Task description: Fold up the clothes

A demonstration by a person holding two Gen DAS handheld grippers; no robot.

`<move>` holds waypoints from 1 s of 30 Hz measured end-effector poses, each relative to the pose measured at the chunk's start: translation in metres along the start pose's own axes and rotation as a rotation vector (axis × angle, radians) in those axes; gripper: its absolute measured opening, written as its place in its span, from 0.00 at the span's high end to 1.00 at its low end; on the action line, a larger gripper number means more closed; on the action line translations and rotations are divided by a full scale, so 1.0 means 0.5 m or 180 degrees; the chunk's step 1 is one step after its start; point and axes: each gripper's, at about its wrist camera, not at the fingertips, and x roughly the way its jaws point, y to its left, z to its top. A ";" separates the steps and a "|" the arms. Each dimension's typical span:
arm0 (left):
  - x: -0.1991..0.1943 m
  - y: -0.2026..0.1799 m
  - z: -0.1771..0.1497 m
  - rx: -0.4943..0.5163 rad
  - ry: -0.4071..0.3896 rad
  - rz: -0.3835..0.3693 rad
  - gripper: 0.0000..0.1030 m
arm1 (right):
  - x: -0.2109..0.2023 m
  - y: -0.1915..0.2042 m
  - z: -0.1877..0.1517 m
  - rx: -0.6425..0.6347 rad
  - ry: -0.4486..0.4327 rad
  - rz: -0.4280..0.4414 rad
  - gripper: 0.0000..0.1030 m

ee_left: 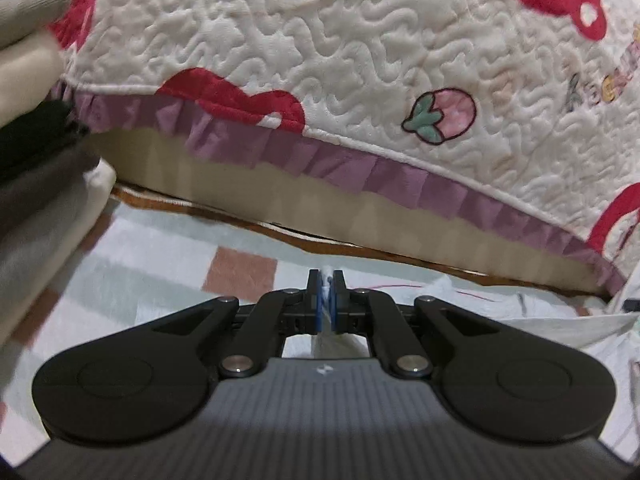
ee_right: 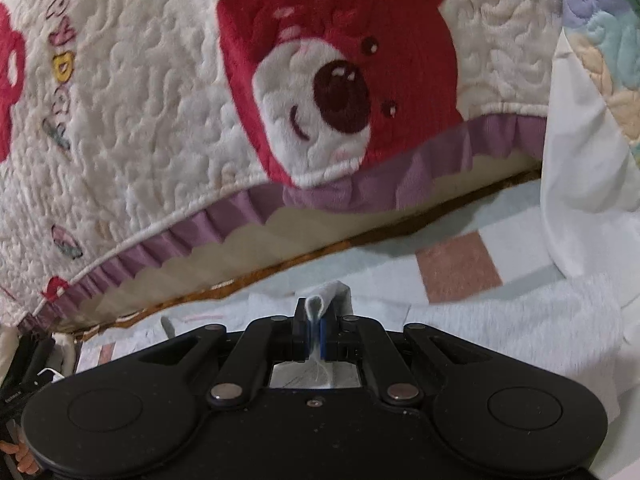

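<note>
- Now both hand-held grippers pinch cloth: the left hand-held gripper (ee_left: pixel 327 290) has its blue pads pressed together on a thin bit of pale fabric; the right hand-held gripper (ee_right: pixel 316 318) is clamped on a doubled-over fold of the light grey garment (ee_right: pixel 520 320).
- The garment lies on the checked sheet (ee_left: pixel 160 248), near side, spreading right in the right wrist view; the left view only shows a white rumpled patch of it at the right.
- Two-corner hold probably serves to keep one edge taut so it can be carried over evenly, a judgement only.
- Far side: quilted blanket (ee_left: pixel 360 40) with red bear print and purple frill (ee_left: pixel 320 160) overhangs the mattress edge, close ahead of both grippers.
- White cloth (ee_right: pixel 580 160) hangs at far right; beige and dark items crowd the left of the left wrist view.
- Open room: flat sheet between grippers and frill; the frill could snag on a far move.
- Fold stage unclear.
</note>
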 end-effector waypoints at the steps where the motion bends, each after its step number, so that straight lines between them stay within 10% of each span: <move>1: 0.019 0.000 -0.003 -0.0046 0.0088 -0.0015 0.97 | 0.007 -0.001 -0.001 -0.0016 0.0019 -0.0026 0.95; 17: 0.072 -0.015 -0.030 0.0582 0.0347 0.0110 0.92 | 0.048 -0.018 -0.004 -0.0020 -0.0094 -0.0128 0.86; 18: 0.049 -0.014 -0.035 0.0743 0.0272 0.0077 0.89 | 0.019 -0.031 -0.020 0.0143 -0.0361 0.0028 0.82; 20: -0.002 0.002 -0.038 0.0808 0.0121 -0.0033 0.69 | -0.040 -0.074 -0.066 0.0630 -0.0847 0.0346 0.41; 21: -0.021 0.013 -0.036 0.0735 0.0087 -0.0078 0.66 | -0.060 -0.091 -0.086 0.0762 -0.0940 0.0419 0.41; 24: -0.043 0.036 -0.028 0.0453 0.0056 -0.0404 0.66 | -0.079 -0.087 -0.116 0.0361 -0.0711 0.0159 0.44; 30: -0.007 -0.048 -0.090 0.0915 0.0468 -0.0876 0.66 | -0.043 0.015 -0.197 -0.0797 -0.0023 0.0001 0.47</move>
